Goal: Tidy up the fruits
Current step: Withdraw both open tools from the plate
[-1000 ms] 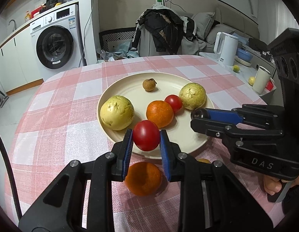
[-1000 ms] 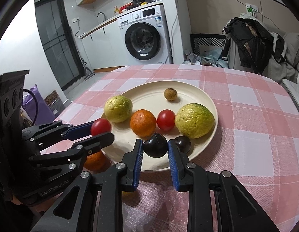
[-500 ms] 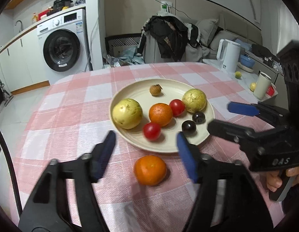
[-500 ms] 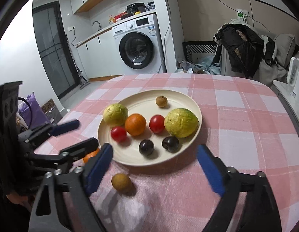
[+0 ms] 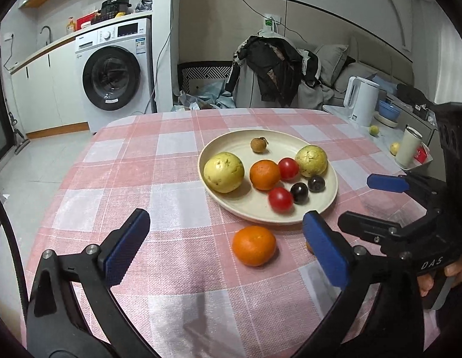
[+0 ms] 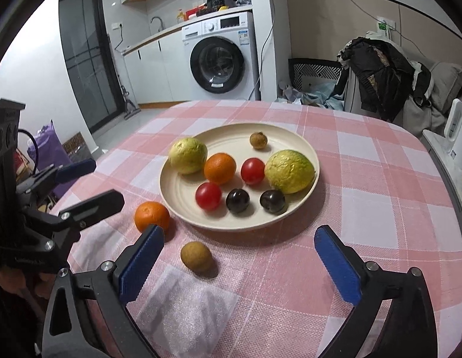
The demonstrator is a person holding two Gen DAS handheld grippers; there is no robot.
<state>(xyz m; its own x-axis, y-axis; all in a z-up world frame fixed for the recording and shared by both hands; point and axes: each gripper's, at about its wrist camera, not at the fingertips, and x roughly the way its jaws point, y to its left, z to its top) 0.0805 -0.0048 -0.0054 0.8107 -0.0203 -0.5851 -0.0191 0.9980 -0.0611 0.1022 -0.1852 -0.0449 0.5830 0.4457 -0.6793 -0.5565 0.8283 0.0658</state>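
Your left gripper (image 5: 225,247) is wide open and holds nothing. Your right gripper (image 6: 242,259) is wide open too, and it is empty.

Nearest to you, a bit of bubble wrap (image 6: 186,307) lies flat on the pink checked tablecloth (image 6: 365,179). Just past it sits a small brown fruit (image 6: 196,256), between the right gripper's blue pads (image 6: 141,264). To its left and a little farther is a loose orange (image 6: 151,217), right next to the cream plate (image 6: 177,191) but not on it.

On the plate, the near row has a red tomato (image 6: 208,196) and two dark plums (image 6: 237,200). Behind them are a yellow-green fruit (image 6: 187,155), another orange (image 6: 220,168), a second tomato (image 6: 253,171) and a big bumpy green fruit (image 6: 289,171). At the far side sits one more small brown fruit (image 6: 258,140).

Far away stands a washing machine (image 6: 222,56).
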